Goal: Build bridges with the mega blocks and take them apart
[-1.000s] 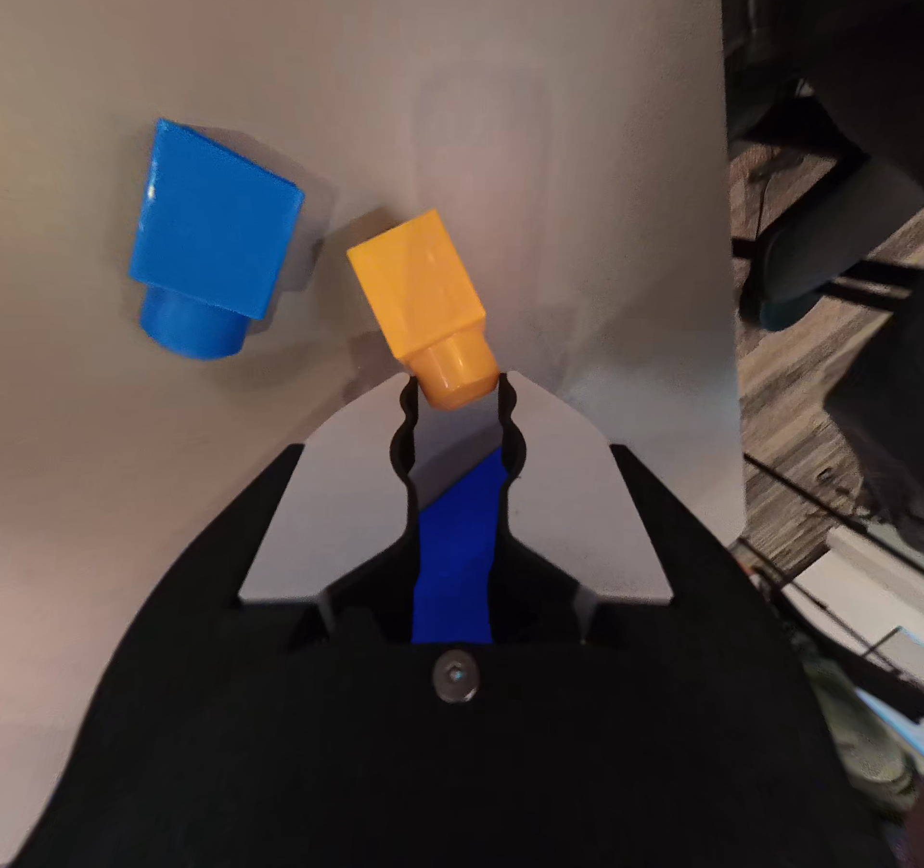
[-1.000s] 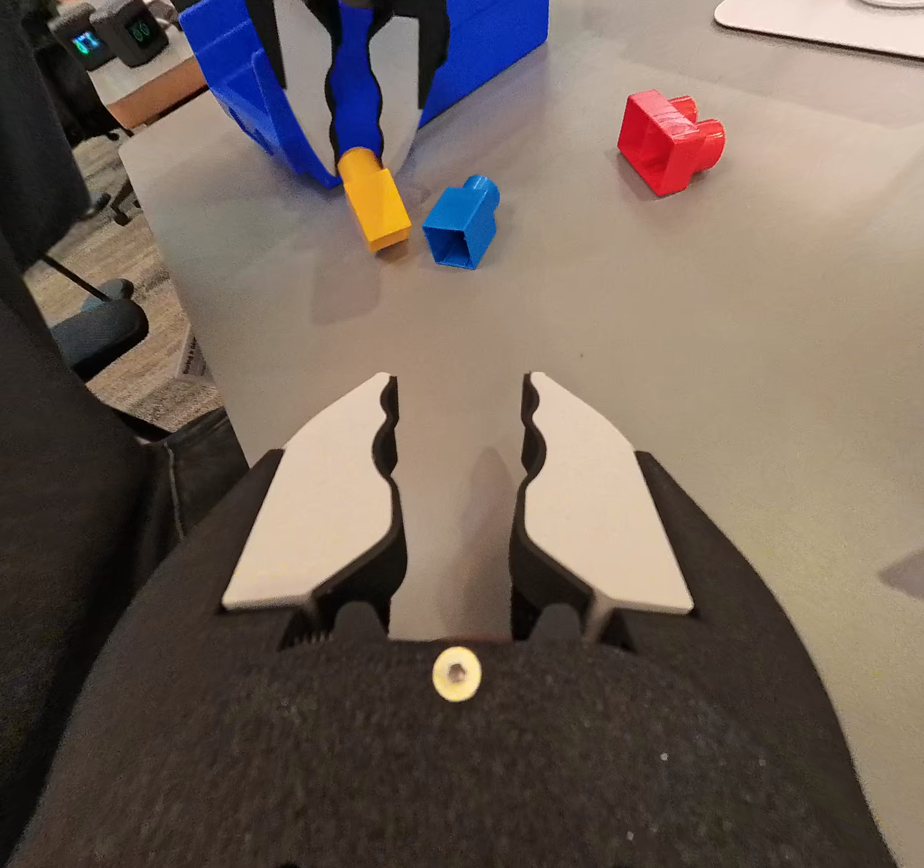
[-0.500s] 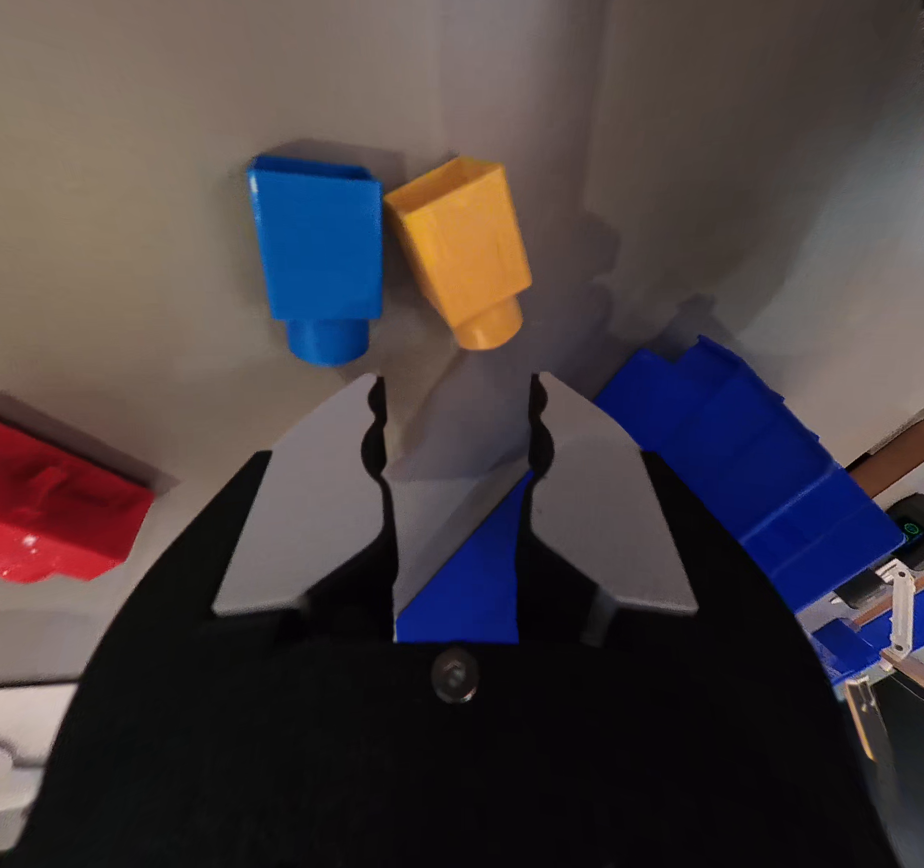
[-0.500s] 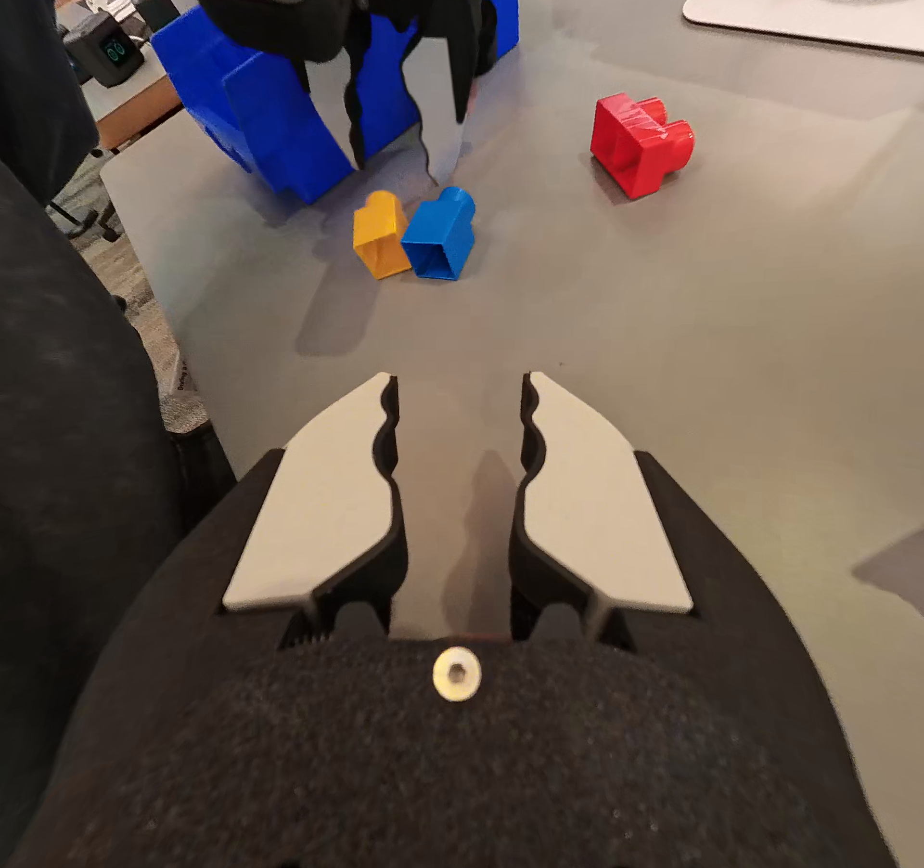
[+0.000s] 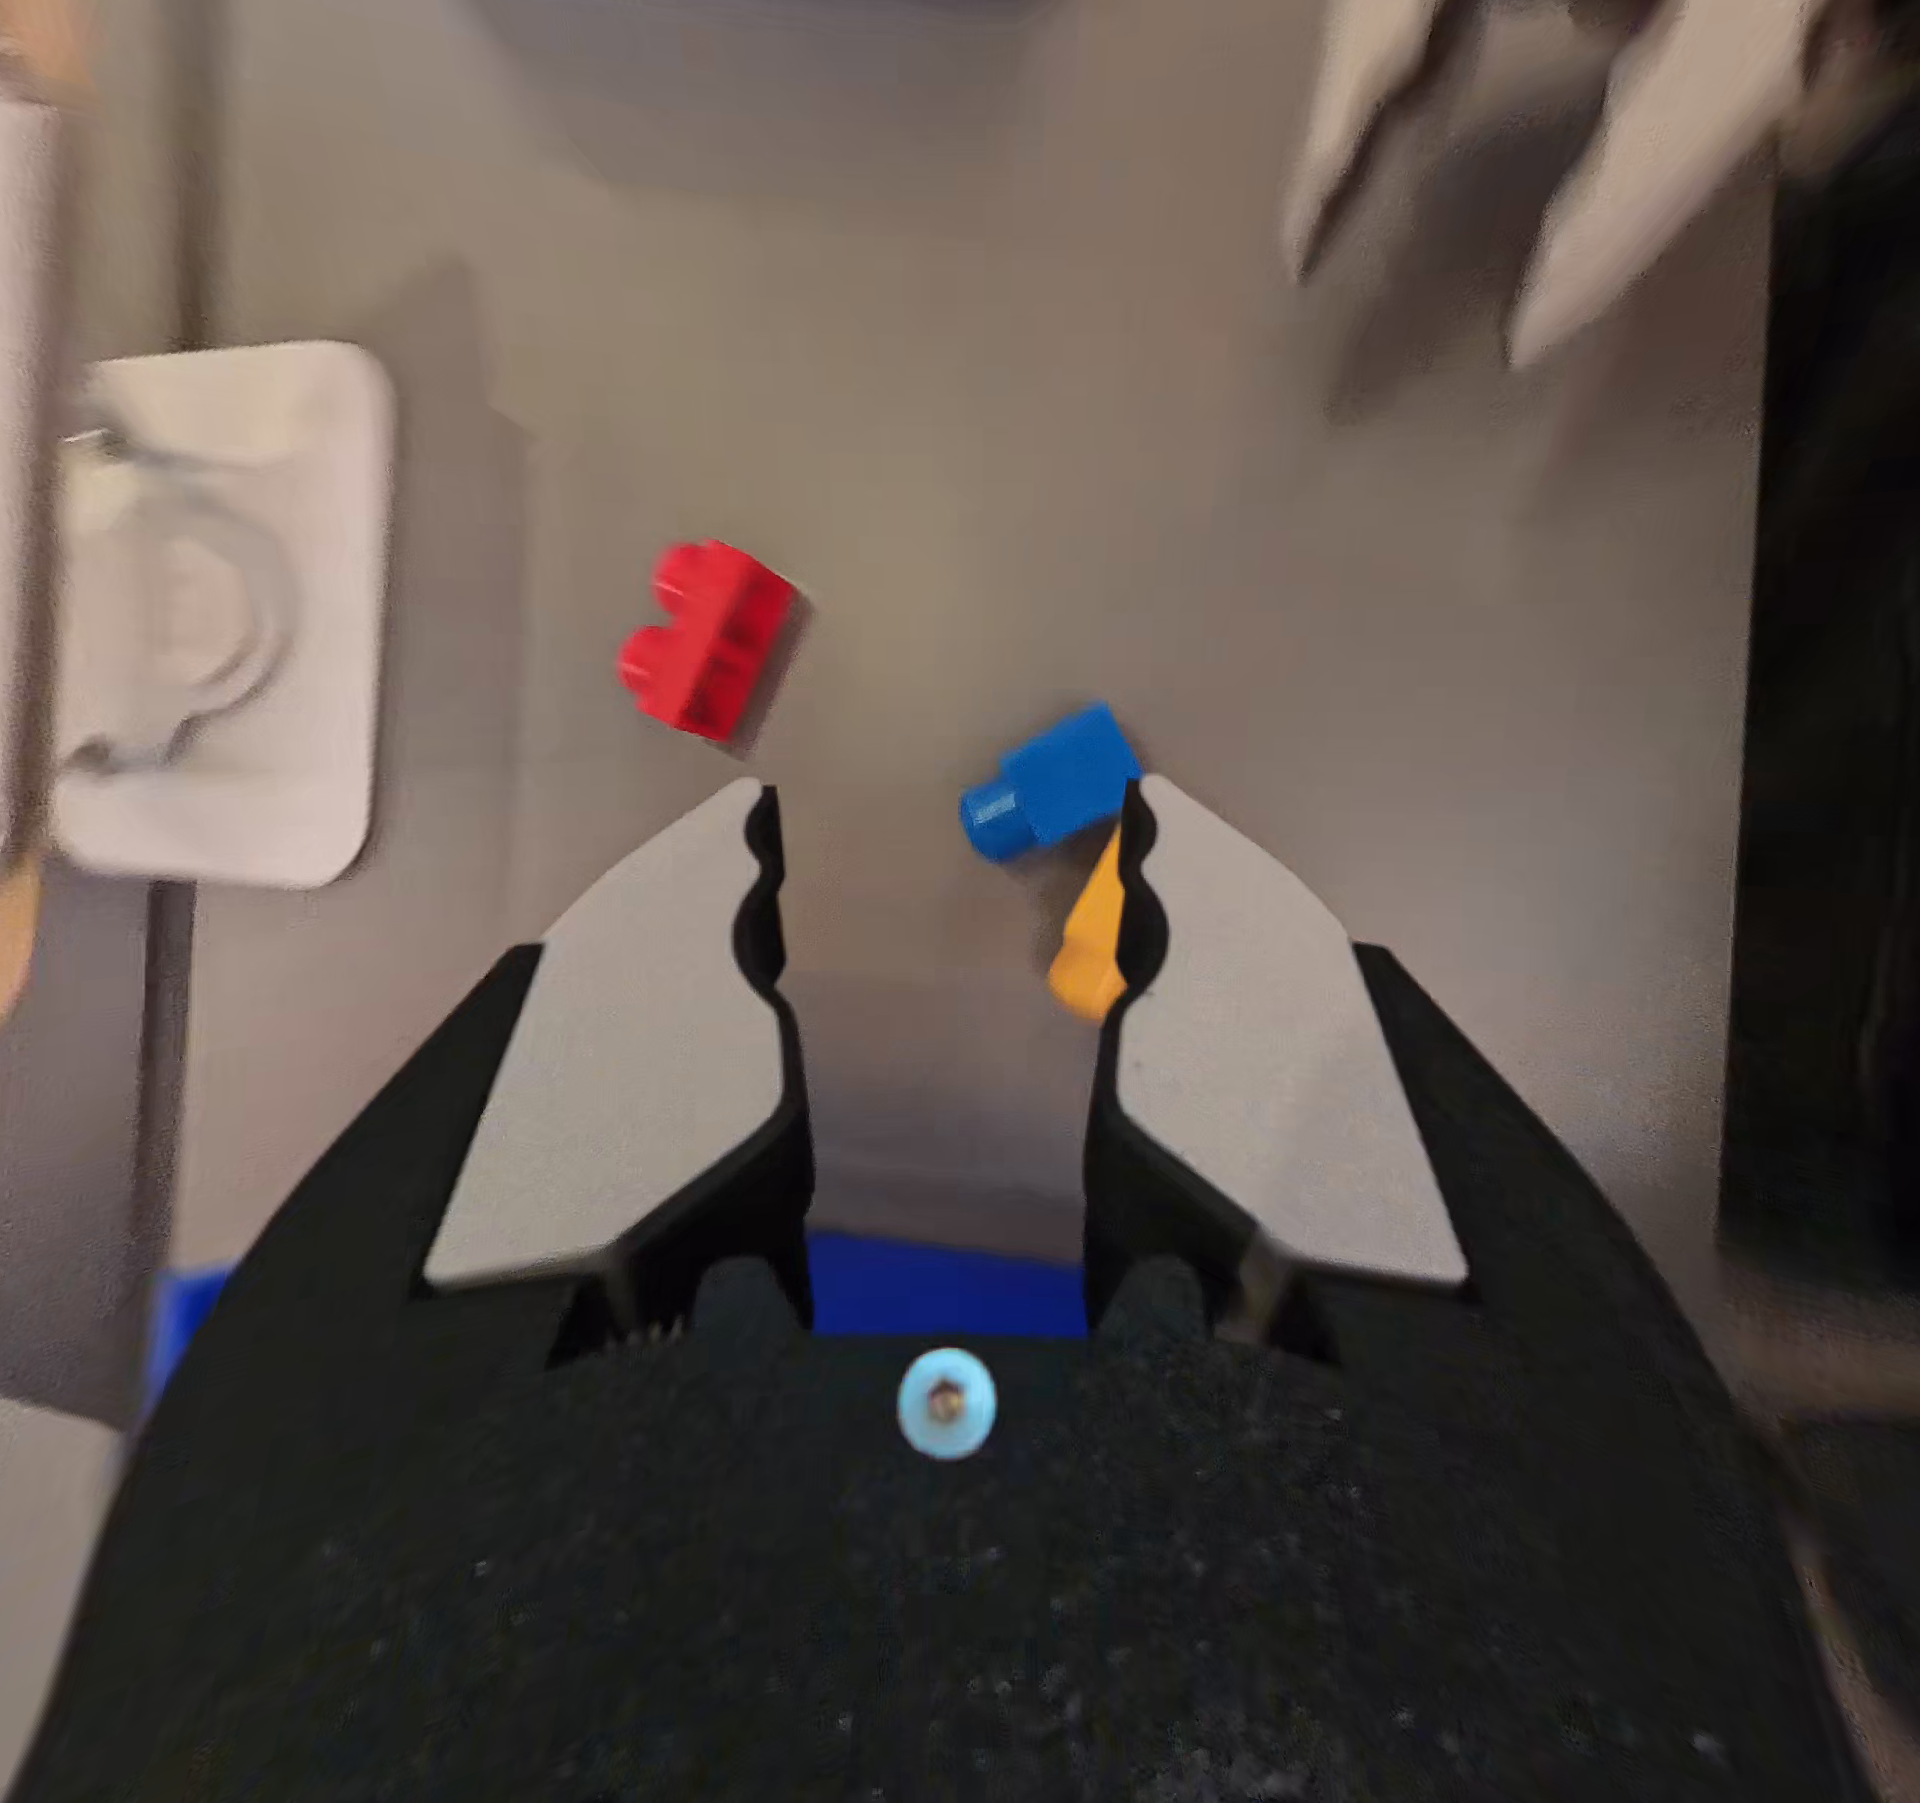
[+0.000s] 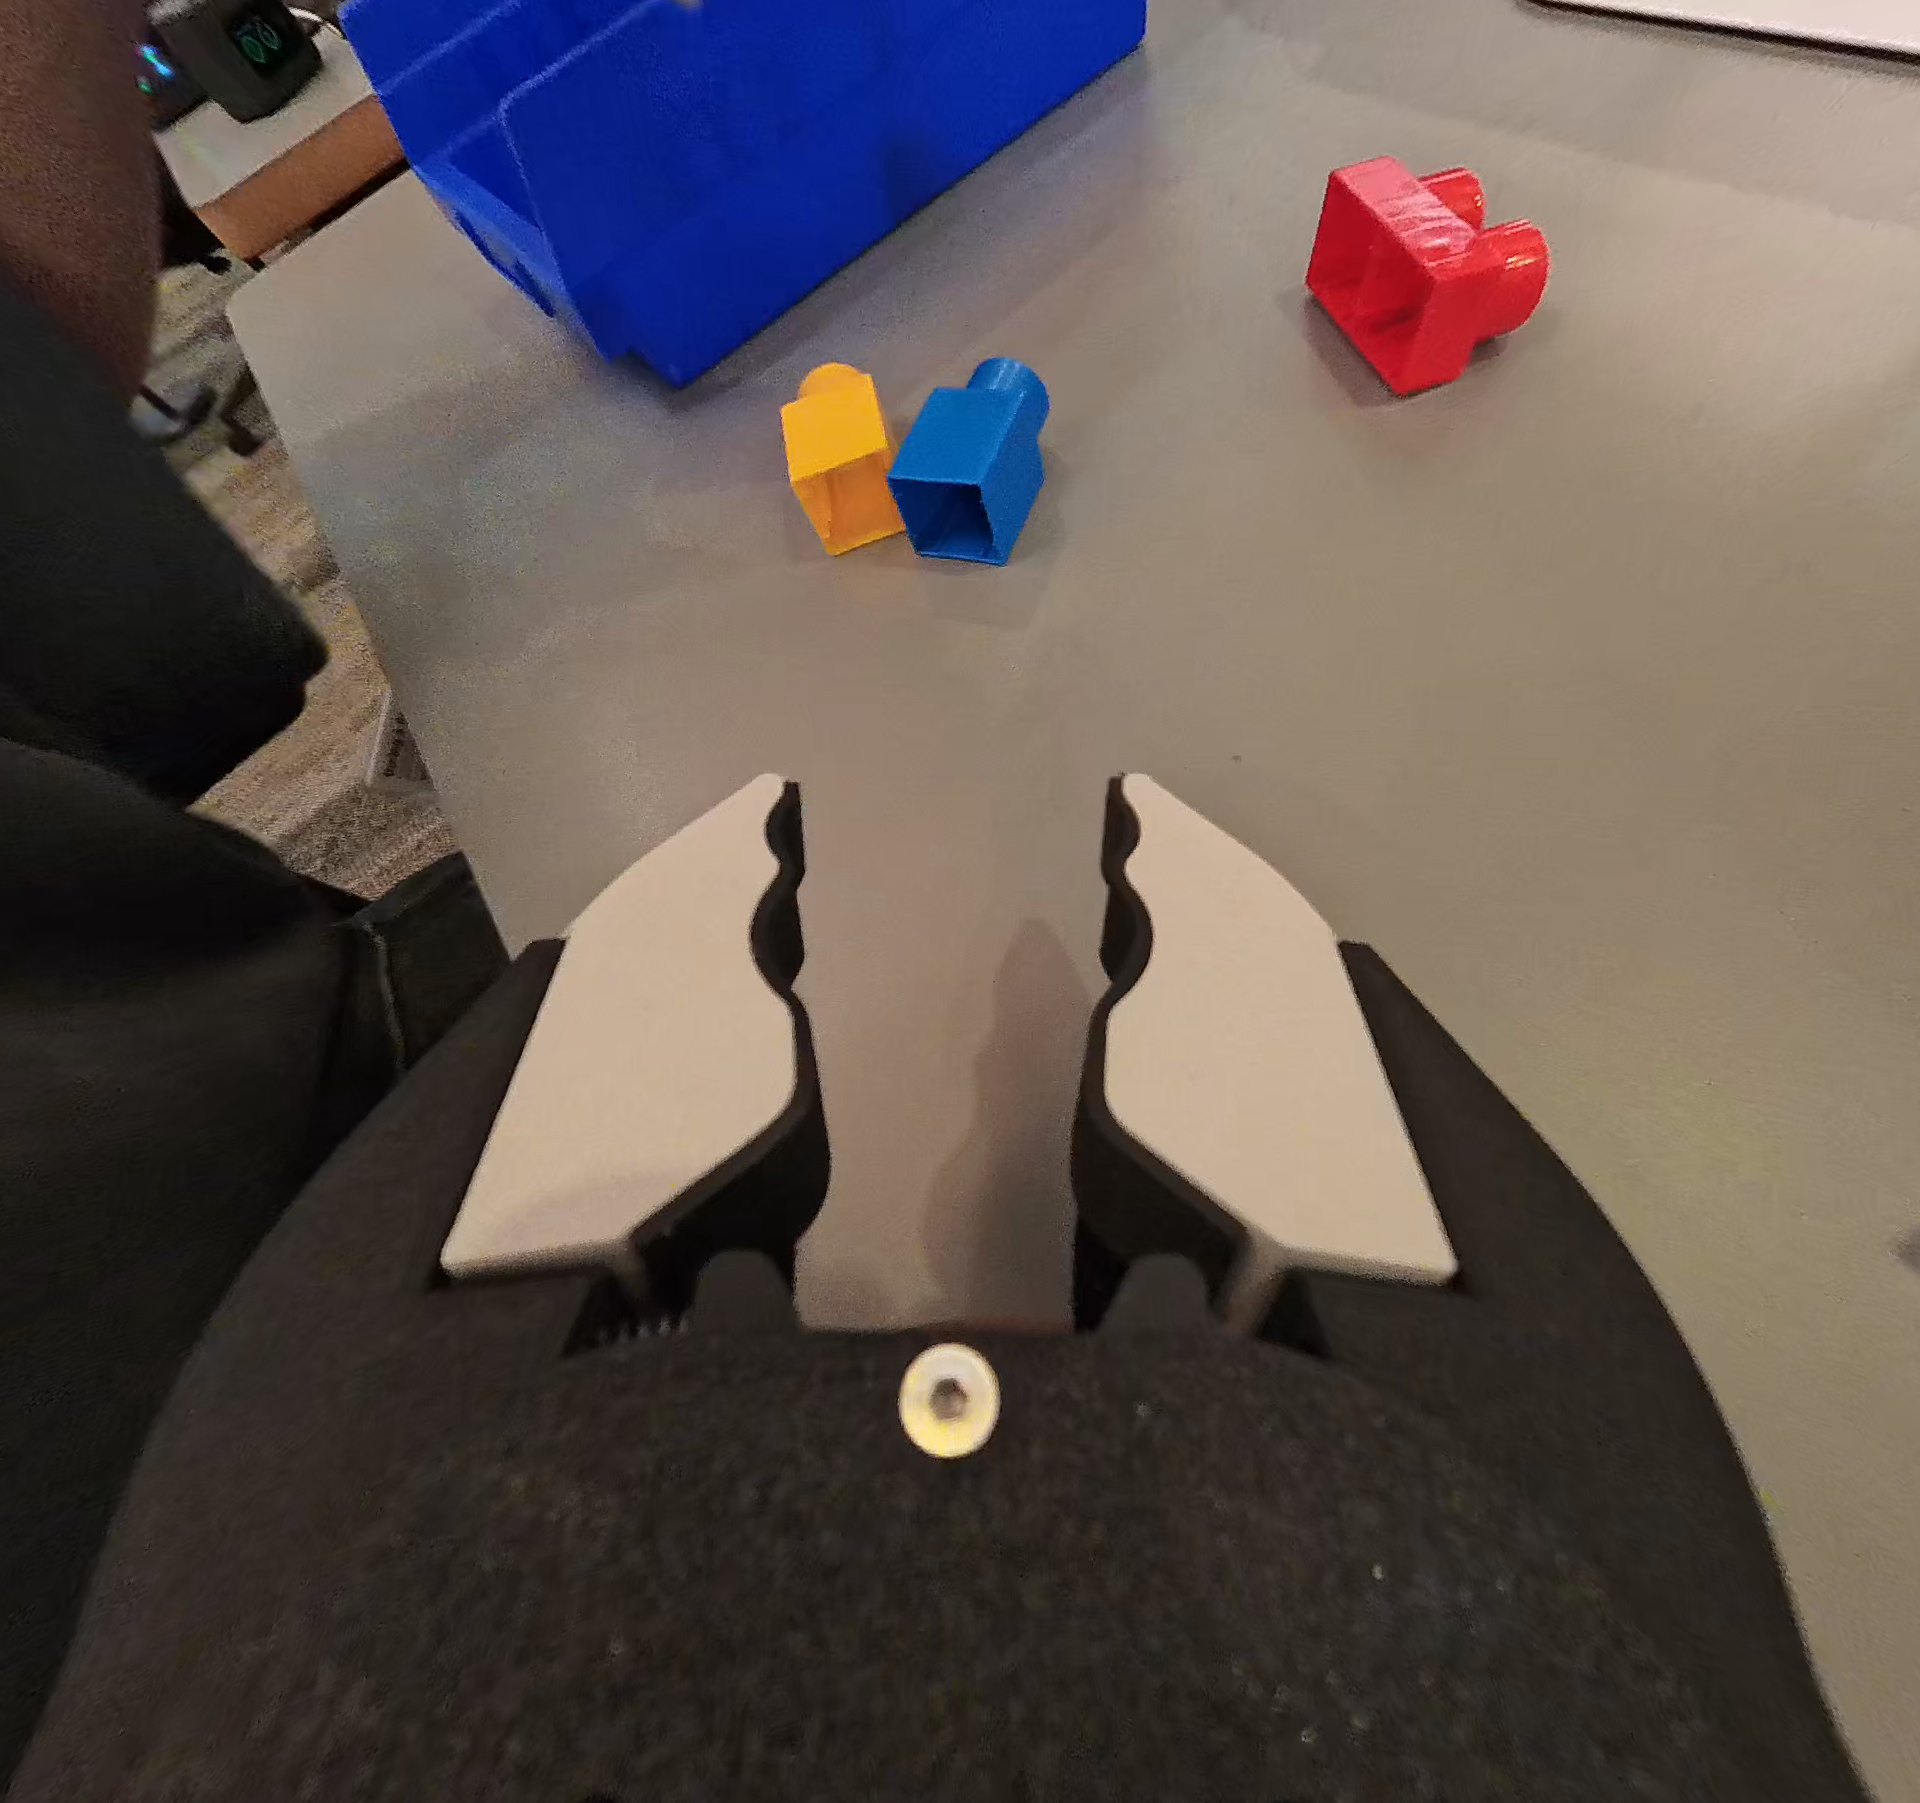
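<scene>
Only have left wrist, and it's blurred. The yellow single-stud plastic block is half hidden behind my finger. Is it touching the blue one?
Observer: Yes. In the right wrist view the yellow single-stud plastic block lies on its side against the blue single-stud plastic block.
Operator: Which way do the hollow ends face?
Observer: Both toward the right gripper, with the studs toward the blue plastic bin.
Operator: Right gripper holding anything?
Observer: No, its fingers are open and empty.
</scene>
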`<state>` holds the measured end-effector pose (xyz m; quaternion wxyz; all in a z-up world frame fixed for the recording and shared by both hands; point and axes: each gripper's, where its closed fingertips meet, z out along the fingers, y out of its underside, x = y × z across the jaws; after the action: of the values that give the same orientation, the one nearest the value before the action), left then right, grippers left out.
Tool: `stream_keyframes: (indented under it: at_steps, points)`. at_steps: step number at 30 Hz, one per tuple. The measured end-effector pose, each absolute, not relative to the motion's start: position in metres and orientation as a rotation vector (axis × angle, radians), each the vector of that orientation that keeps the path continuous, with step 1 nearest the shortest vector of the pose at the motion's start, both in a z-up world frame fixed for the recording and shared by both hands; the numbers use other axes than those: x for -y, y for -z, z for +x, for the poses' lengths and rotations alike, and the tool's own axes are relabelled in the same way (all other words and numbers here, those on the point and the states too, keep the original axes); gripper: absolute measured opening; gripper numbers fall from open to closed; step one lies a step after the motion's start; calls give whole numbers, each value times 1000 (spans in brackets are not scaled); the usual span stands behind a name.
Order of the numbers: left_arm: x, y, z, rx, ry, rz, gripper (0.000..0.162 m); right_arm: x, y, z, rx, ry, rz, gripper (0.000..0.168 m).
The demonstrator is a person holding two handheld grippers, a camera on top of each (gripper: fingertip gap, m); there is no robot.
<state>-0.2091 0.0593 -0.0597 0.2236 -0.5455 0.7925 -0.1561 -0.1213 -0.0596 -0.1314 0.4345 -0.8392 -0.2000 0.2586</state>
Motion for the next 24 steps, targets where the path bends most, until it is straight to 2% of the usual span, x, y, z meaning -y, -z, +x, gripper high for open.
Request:
stream_keyframes:
  at_steps: [4,8,9,11,13,24]
  points:
    - [-46,37,-221,-1411,722,-1731,61,57,135,-133,527,-536,-2121,67]
    - [-10,72,-256,-977,865,-1868,59,48,146,-161,559,-453,-2156,80]
    - [-1,83,-264,-937,853,-1879,61,43,152,-167,559,-420,-2177,88]
    - [13,99,-280,-896,803,-1880,70,33,156,-180,528,-375,-2195,92]
    - [23,105,-293,-866,774,-1852,71,21,162,-191,488,-334,-2233,98]
    - [39,96,-316,-871,786,-1747,71,-36,184,-225,427,-224,-2369,103]
